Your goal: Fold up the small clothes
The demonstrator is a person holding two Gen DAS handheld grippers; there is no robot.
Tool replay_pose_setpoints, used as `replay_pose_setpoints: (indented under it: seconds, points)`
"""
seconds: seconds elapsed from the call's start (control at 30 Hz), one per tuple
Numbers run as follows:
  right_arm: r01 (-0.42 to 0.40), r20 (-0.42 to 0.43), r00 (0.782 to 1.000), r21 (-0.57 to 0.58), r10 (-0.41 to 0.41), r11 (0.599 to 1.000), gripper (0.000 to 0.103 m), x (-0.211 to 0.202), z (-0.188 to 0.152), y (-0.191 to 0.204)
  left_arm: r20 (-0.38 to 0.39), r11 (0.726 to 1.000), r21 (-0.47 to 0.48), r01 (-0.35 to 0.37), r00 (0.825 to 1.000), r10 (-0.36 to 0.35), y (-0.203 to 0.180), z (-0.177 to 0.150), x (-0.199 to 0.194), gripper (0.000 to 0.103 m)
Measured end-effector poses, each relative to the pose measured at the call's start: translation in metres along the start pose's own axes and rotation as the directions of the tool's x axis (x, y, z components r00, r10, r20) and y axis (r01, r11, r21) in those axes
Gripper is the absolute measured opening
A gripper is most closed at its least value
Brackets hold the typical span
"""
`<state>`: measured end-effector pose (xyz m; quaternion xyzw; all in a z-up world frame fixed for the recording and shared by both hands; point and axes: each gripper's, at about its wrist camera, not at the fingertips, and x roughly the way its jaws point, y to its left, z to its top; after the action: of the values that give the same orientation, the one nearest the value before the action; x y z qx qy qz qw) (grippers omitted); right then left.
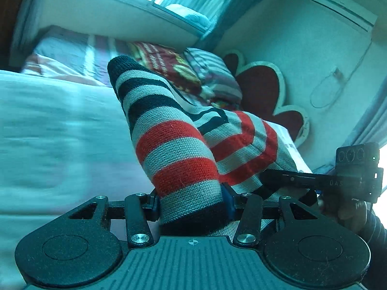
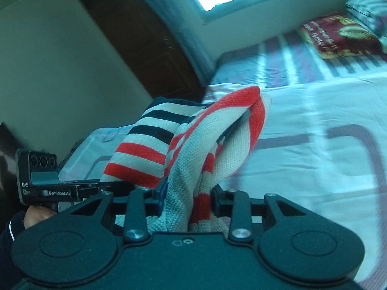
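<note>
A small knit garment with red, grey and dark navy stripes (image 1: 174, 149) is held up above the bed by both grippers. My left gripper (image 1: 191, 205) is shut on one bunched end of it. My right gripper (image 2: 188, 203) is shut on another bunched part (image 2: 193, 169). In the left wrist view the right gripper (image 1: 314, 181) shows at the right, close beside the cloth. In the right wrist view the left gripper (image 2: 60, 188) shows at the left. The fingertips are hidden by cloth.
A bed with a pale quilt (image 1: 60, 133) lies below. A dark red patterned cushion (image 1: 169, 65) and striped pillows (image 1: 212, 72) lie at its head. A heart-shaped cushion (image 1: 261, 89) leans on the wall. A brown door (image 2: 145, 36) stands beyond the bed.
</note>
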<state>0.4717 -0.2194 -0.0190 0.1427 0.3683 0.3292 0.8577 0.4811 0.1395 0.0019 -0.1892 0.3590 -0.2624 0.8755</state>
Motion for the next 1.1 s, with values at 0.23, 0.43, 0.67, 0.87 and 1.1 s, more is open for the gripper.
replay_pose_setpoints:
  seconds: [0.23,0.43,0.67,0.87,1.1]
  points:
    - [-0.133,-0.072,0.988,0.027,0.134,0.991,0.034,0.079,-0.025,0.073,0.004,0.989,-0.068,-0.134,0.991,0.135,0.072,-0.036,-0.104,0.048]
    - [-0.161,-0.253,0.950,0.107,0.183,0.981,0.036,0.159,-0.076,0.095,-0.080,0.947,-0.194,-0.256,0.966,0.244,0.141,-0.100,-0.151,0.056]
    - [-0.131,-0.133,0.978,0.201,0.160,0.971,0.052,0.140,-0.068,0.052,0.074,0.930,-0.230,-0.287,0.947,0.311,0.145,-0.125,-0.180,0.063]
    - [-0.130,-0.134,0.980,0.136,0.148,0.982,0.031,0.158,-0.033,0.047,0.073,0.909,-0.273,-0.314,0.936,0.345,0.152,-0.108,-0.173,0.063]
    - [0.044,-0.112,0.992,-0.129,-0.059,0.991,0.023,0.156,-0.046,0.078,0.013,0.866,-0.179,-0.467,0.879,0.477,0.124,-0.108,-0.161,0.072]
